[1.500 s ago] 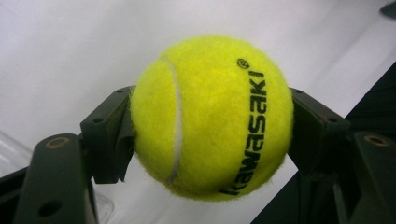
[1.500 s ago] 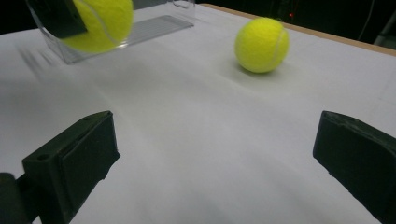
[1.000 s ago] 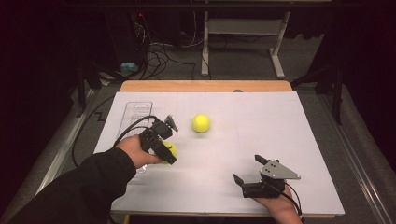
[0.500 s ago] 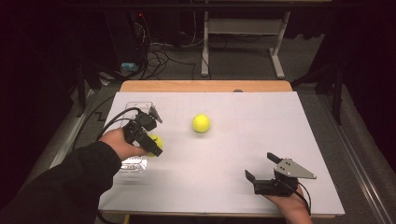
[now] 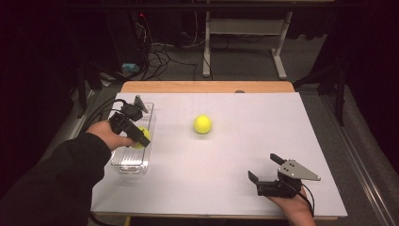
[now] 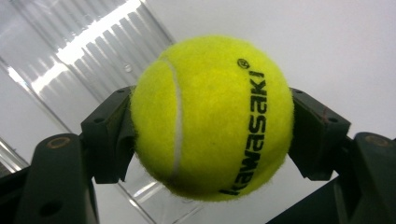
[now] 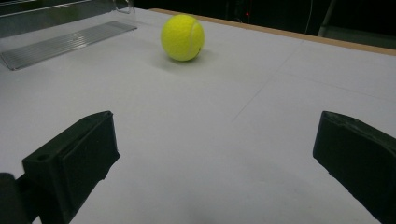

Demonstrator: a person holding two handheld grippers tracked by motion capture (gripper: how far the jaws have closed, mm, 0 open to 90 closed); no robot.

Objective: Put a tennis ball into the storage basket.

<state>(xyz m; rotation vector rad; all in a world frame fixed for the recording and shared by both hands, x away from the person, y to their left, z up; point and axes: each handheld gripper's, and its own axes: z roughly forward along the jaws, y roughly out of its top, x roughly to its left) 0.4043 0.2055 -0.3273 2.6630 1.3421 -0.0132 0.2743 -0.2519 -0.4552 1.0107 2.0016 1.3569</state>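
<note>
- Two tennis balls: both round, fuzzy, bright yellow-green felt with a pale curved seam.
- The held tennis ball (image 6: pixel 212 116) bears black lettering and sits clamped between the black jaws of the left hand-held gripper (image 5: pixel 134 134), over the clear tray (image 5: pixel 123 164).
- One clear tray: rectangular, see-through ribbed plastic, at the left edge of the surface (image 5: pixel 235 155).
- The loose tennis ball (image 5: pixel 202 124) rests on the bare surface, well apart from the tray.
- One surface: flat, smooth, white, with a wooden strip along its far edge.
- Right hand-held gripper (image 5: pixel 266 167): jaws wide apart, nothing between them, near the front edge; a grey three-cornered plate on top.
</note>
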